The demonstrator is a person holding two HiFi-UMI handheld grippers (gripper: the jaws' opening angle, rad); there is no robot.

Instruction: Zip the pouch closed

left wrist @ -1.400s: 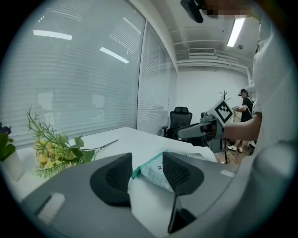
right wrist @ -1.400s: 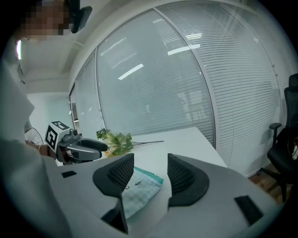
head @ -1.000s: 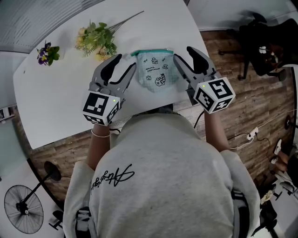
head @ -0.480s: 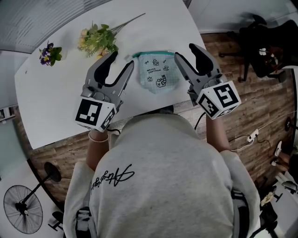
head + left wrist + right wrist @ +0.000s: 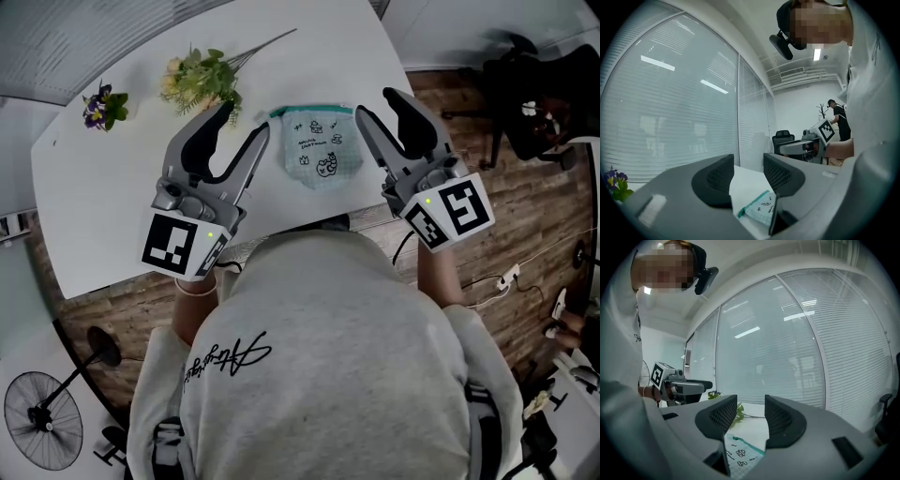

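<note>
Left gripper (image 5: 242,125): jaws apart with nothing between them; it is held over the near part of the table, just left of the pouch and clear of it.
Right gripper (image 5: 377,105): jaws closing, with a gap showing and nothing in it; it is just right of the pouch, not touching.
Pouch (image 5: 322,150): lies flat on the white table (image 5: 112,206) between the two grippers; pale checked fabric with small black drawings, and a teal zipper band along its far edge.
Flowers: a green-and-yellow sprig (image 5: 199,80) lies beyond the left gripper, and a small purple bunch (image 5: 101,106) lies further left.
</note>
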